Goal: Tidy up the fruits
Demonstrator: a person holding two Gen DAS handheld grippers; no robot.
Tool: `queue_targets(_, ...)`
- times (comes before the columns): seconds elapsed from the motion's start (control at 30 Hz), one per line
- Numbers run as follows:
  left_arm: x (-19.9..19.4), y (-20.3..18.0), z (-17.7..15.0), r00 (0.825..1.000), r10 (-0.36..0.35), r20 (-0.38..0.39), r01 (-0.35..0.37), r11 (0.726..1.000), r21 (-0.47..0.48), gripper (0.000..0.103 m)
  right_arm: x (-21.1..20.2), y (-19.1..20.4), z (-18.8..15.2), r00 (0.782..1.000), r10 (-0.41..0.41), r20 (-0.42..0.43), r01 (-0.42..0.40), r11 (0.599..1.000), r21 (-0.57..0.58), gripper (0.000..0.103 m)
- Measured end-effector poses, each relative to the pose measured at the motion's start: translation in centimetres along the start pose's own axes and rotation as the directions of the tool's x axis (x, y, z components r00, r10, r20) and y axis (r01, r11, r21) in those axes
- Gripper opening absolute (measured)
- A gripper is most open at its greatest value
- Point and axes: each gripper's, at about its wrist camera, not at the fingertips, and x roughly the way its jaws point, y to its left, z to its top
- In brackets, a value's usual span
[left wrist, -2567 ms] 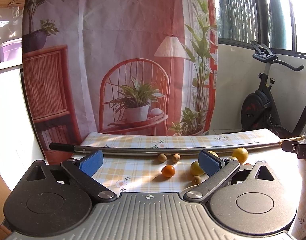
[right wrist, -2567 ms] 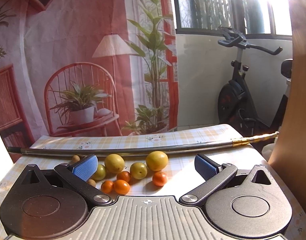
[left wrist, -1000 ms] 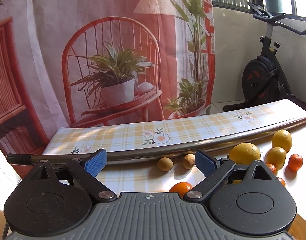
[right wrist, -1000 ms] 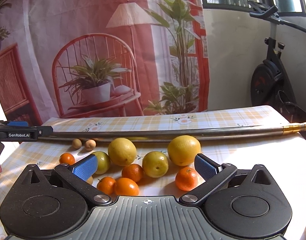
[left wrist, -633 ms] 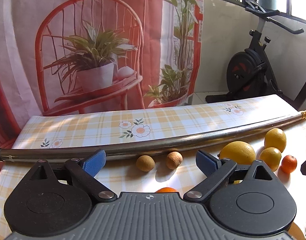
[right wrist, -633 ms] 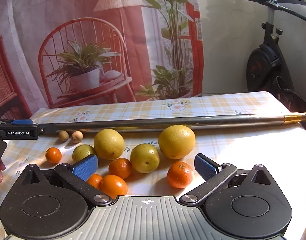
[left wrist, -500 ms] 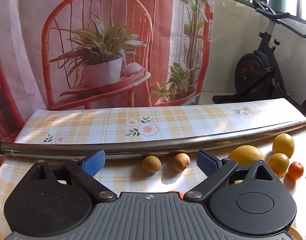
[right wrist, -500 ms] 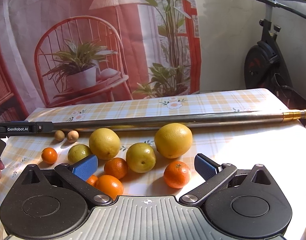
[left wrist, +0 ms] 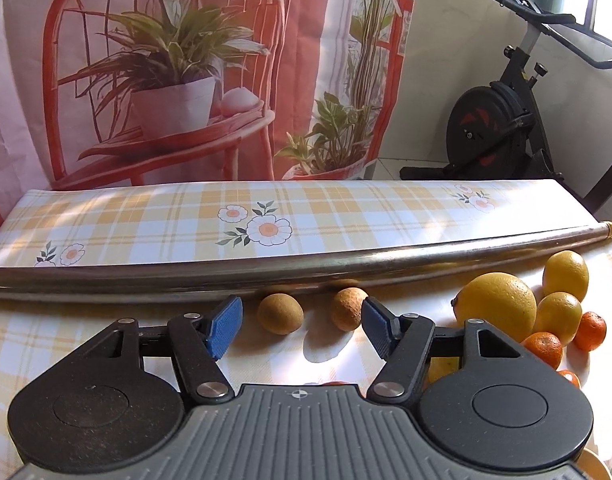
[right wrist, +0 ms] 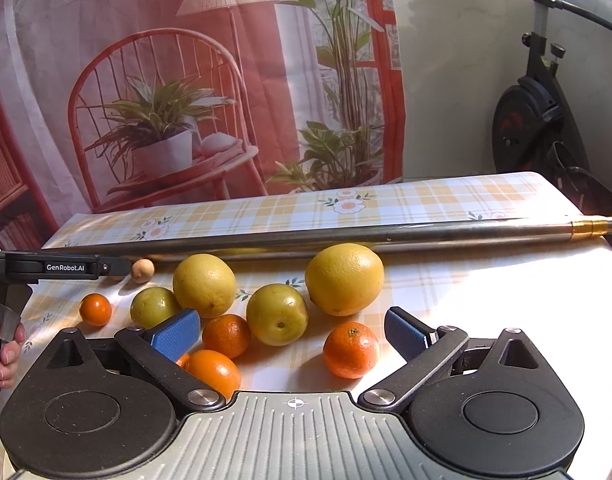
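Two brown fruits [left wrist: 279,314] sit between the left gripper's [left wrist: 299,326] parted jaws.

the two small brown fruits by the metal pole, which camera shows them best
The left wrist view: both small brown fruits sit unblocked just ahead of the open left gripper, beside the metal pole. The right wrist view shows only one clearly, far off; the left gripper's body mostly hides the other.
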Motion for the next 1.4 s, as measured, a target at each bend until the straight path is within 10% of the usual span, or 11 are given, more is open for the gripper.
queue_targets(0.33, 1.0, 1.3, 0.3, 1.0, 0.005, -0.025, -0.007, 0.996, -0.088, 0.035, 0.1, -0.1, -0.2, 1.0, 0.005, -0.008, -0.005, 1.0, 0.005, 0.088)
queue_targets(1.4, -1.1, -0.1, -0.2, 0.999, -0.007, 0.033, 0.007, 1.0, -0.01, 0.029, 0.2, -0.8, 0.0, 1.0, -0.031, 0.006, 0.031, 0.999, -0.023, 0.088)
